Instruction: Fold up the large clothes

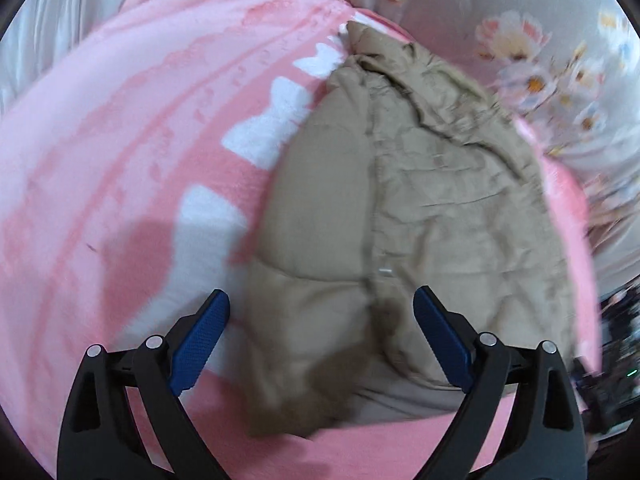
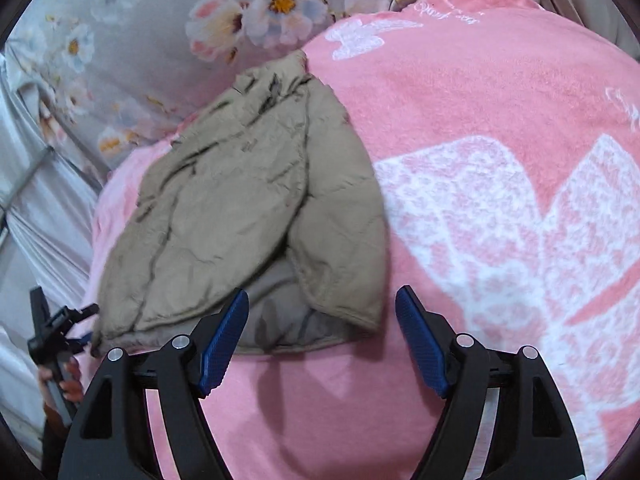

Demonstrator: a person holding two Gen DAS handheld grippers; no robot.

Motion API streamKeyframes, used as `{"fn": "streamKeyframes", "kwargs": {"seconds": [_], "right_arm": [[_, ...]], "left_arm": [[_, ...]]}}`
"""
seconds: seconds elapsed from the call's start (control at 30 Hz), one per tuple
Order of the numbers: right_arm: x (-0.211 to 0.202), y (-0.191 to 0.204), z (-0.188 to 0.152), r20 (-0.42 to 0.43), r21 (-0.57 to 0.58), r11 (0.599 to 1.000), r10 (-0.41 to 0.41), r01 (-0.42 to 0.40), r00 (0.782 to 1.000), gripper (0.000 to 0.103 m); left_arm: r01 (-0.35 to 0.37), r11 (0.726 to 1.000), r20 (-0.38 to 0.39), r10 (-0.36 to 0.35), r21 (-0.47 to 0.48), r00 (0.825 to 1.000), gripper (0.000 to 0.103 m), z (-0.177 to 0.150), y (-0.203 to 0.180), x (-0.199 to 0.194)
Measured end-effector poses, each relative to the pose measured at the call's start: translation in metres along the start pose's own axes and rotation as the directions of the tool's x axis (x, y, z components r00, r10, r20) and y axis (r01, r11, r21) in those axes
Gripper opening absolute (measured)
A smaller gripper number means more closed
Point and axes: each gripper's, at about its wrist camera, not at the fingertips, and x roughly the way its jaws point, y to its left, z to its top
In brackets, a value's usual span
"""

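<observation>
Covering bed: pink blanket (image 2: 460,92), floral sheet (image 2: 132,60) beyond.

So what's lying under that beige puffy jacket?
The beige jacket lies on a pink blanket with white patterns; a flowered sheet shows beyond the blanket's edge. Whatever is directly beneath the jacket's folds is covered.

A big pink blanket (image 2: 460,92) with white bow and flower shapes covers the bed. Behind it lies a soft grey sheet (image 2: 132,60) printed with pink, white and blue flowers that have yellow middles. Plain pale cloth (image 1: 60,12) hangs in folds at the far edge, and a thin grey metal bar (image 2: 28,176) shows at one side. The light is soft and even.
</observation>
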Motion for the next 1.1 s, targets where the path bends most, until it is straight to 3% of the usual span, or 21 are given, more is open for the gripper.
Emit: {"fn": "streamKeyframes", "kwargs": {"seconds": [0.07, 0.13, 0.17, 0.2, 0.27, 0.33, 0.57, 0.67, 0.8, 0.97, 1.03, 1.1], "right_arm": [[0.005, 0.001, 0.001, 0.011, 0.036, 0.999, 0.022, -0.023, 1.000, 0.075], [0.011, 0.002, 0.003, 0.037, 0.076, 0.997, 0.023, -0.026, 0.999, 0.073], [0.012, 0.003, 0.004, 0.047, 0.084, 0.996, 0.022, -0.026, 0.999, 0.061], [0.014, 0.005, 0.007, 0.048, 0.089, 0.996, 0.021, -0.025, 0.999, 0.037], [0.017, 0.004, 0.008, 0.037, 0.104, 0.995, 0.005, -0.009, 0.999, 0.011], [0.010, 0.004, 0.007, 0.054, 0.122, 0.992, 0.027, -0.034, 0.998, 0.006], [-0.076, 0.028, -0.004, 0.188, -0.008, 0.996, 0.091, -0.092, 0.978, 0.003], [-0.132, 0.041, -0.017, 0.252, -0.093, 0.990, 0.129, -0.109, 0.959, 0.003], [-0.203, 0.057, -0.029, 0.351, -0.176, 0.980, 0.151, -0.093, 0.924, 0.003], [-0.246, 0.079, -0.002, 0.466, -0.231, 0.969, 0.191, -0.089, 0.864, 0.003], [-0.234, 0.083, 0.021, 0.475, -0.241, 0.967, 0.196, -0.088, 0.858, 0.003], [-0.203, 0.085, 0.051, 0.465, -0.219, 0.973, 0.168, -0.071, 0.869, 0.003]], "left_arm": [[0.028, 0.999, 0.000, -0.028, -0.027, 1.000, 0.088, -0.001, -0.005, 0.002], [0.004, 0.999, 0.005, -0.004, -0.038, 1.000, 0.073, -0.003, -0.012, 0.005], [-0.017, 0.999, 0.012, 0.018, -0.033, 1.000, 0.067, -0.004, -0.015, 0.004], [-0.039, 0.999, 0.013, 0.040, -0.024, 0.999, 0.053, -0.004, -0.017, 0.004], [-0.057, 0.998, 0.021, 0.057, -0.005, 0.998, 0.036, -0.006, -0.020, 0.001], [-0.042, 0.999, 0.025, 0.042, 0.001, 0.999, 0.008, -0.006, -0.019, -0.005], [0.054, 0.998, 0.114, -0.057, 0.037, 0.992, 0.002, -0.012, -0.022, -0.075], [0.135, 0.989, 0.167, -0.144, 0.067, 0.975, 0.002, -0.026, -0.022, -0.135], [0.183, 0.976, 0.251, -0.207, 0.116, 0.946, 0.002, -0.046, -0.028, -0.209], [0.155, 0.971, 0.364, -0.213, 0.183, 0.906, 0.003, -0.031, -0.053, -0.264], [0.097, 0.976, 0.398, -0.168, 0.193, 0.902, 0.004, -0.007, -0.066, -0.258], [0.042, 0.981, 0.399, -0.117, 0.191, 0.910, 0.004, 0.015, -0.074, -0.240]]}}
